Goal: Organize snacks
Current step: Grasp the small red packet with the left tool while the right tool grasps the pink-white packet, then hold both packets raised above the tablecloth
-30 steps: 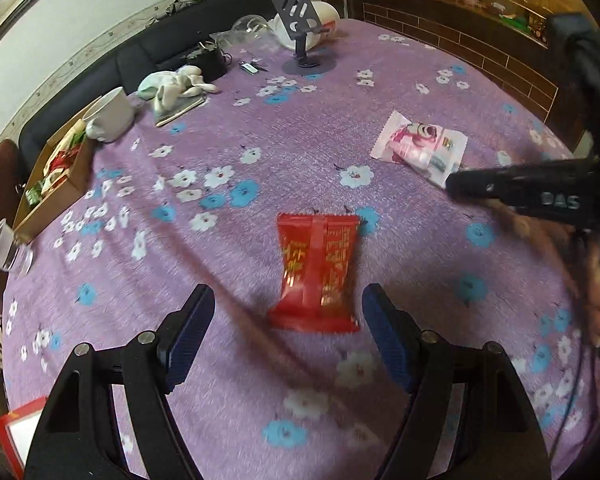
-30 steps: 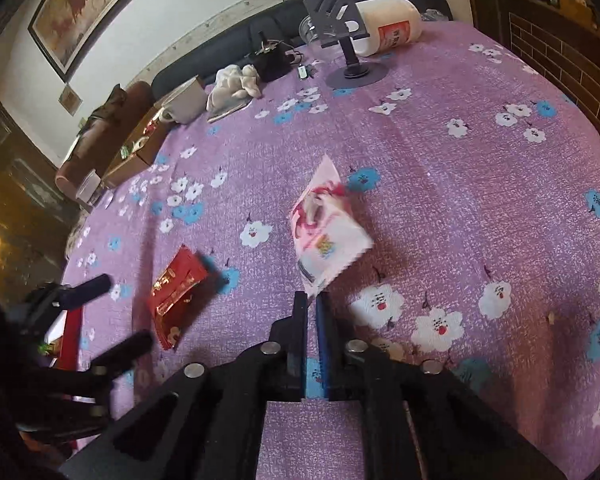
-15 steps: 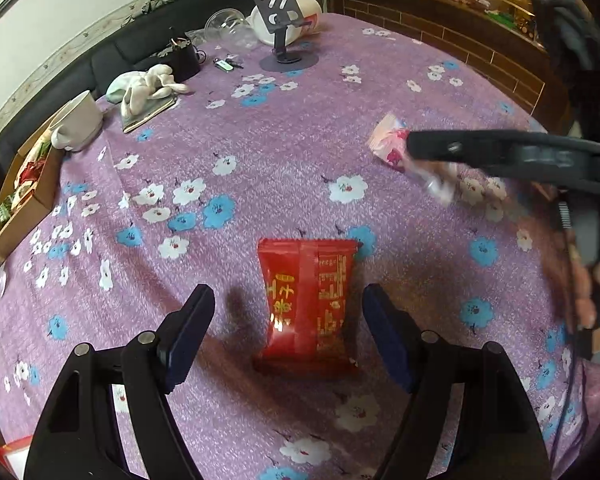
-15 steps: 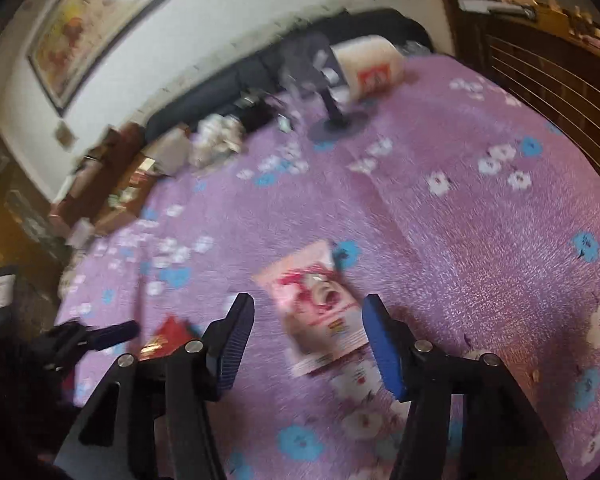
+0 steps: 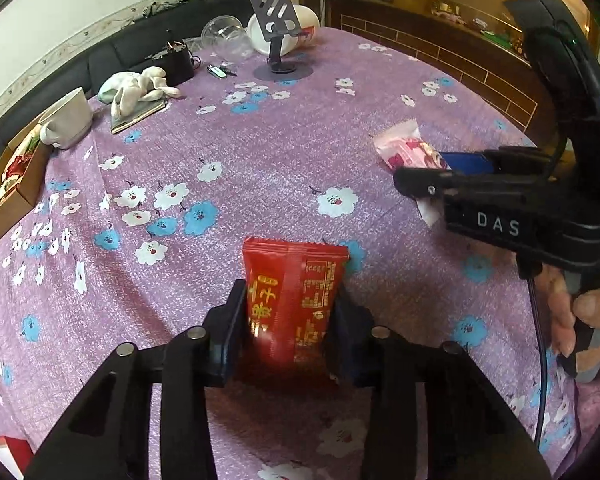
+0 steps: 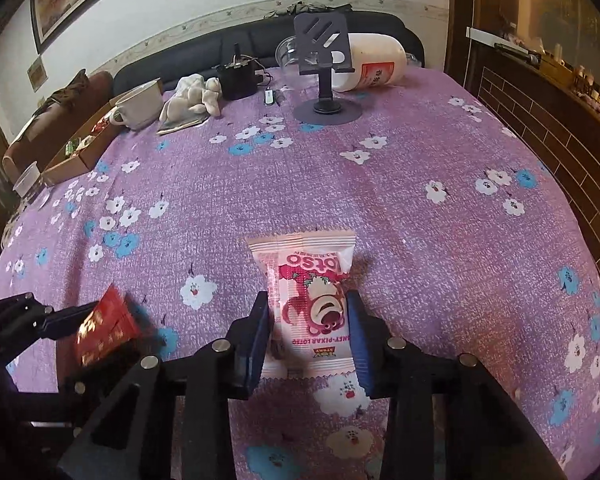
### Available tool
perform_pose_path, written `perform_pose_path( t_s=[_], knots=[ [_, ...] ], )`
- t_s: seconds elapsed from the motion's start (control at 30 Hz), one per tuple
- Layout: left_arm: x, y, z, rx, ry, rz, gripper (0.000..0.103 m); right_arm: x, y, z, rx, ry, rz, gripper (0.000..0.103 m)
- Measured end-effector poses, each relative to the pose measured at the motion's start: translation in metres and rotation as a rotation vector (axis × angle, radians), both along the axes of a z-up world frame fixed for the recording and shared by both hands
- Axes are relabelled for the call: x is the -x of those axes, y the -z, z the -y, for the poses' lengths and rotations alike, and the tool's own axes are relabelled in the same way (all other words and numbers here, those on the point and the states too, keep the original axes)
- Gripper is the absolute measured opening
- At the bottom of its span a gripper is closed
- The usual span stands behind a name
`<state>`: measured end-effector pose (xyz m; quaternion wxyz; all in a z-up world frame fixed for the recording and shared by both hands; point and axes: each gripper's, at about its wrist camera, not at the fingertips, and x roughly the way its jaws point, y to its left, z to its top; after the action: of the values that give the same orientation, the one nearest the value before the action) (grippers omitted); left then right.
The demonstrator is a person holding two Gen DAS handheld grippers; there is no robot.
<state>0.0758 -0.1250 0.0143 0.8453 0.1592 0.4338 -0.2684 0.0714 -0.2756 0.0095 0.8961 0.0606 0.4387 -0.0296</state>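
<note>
A red snack packet (image 5: 294,296) lies on the purple flowered tablecloth (image 5: 260,160). My left gripper (image 5: 290,324) is shut on its sides. The packet also shows in the right wrist view (image 6: 104,330), held by the left gripper (image 6: 60,320). A pink snack packet (image 6: 310,304) with a bear picture lies between the blue pads of my right gripper (image 6: 310,340), which is shut on its sides. In the left wrist view the pink packet (image 5: 404,150) sits at the tip of the right gripper (image 5: 428,176).
A cardboard box (image 5: 8,184) with snacks stands at the table's far left edge, with a white cup (image 5: 66,120) beside it. A stuffed toy (image 5: 136,88), a dark pot (image 6: 238,76), a phone stand (image 6: 324,76) and a white jar (image 6: 374,62) stand along the back.
My left gripper has come down over the red packet and closed on it. My right gripper, shut one second ago, opened, moved over the pink packet and closed on it.
</note>
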Motion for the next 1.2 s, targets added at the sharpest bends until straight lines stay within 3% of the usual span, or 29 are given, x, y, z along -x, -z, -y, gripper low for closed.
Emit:
perform_pose_path(
  t_s=[0.27,0.6,0.77,0.93,1.03,1.2],
  knots=[
    [0.024,-0.004,-0.012,0.035,-0.072,-0.014,0.032,0.005,-0.002,0.001,-0.025,-0.008,-0.042,0.038],
    [0.094,-0.026,-0.063,0.019,-0.158,0.070,0.032,0.039,-0.004,-0.015,-0.020,-0.035,-0.093,0.038],
    [0.128,-0.029,-0.108,0.051,-0.232,0.038,0.032,0.081,-0.008,-0.039,-0.175,-0.158,-0.115,0.038],
    [0.162,-0.023,-0.142,0.049,-0.313,-0.001,0.033,0.126,-0.026,-0.083,-0.260,-0.308,-0.074,0.037],
    [0.180,-0.021,-0.154,0.046,-0.351,0.003,0.033,0.147,-0.030,-0.120,-0.263,-0.403,-0.070,0.037],
    [0.186,-0.012,-0.159,0.030,-0.393,0.022,0.033,0.162,-0.013,-0.171,-0.137,-0.453,-0.114,0.037]
  ],
)
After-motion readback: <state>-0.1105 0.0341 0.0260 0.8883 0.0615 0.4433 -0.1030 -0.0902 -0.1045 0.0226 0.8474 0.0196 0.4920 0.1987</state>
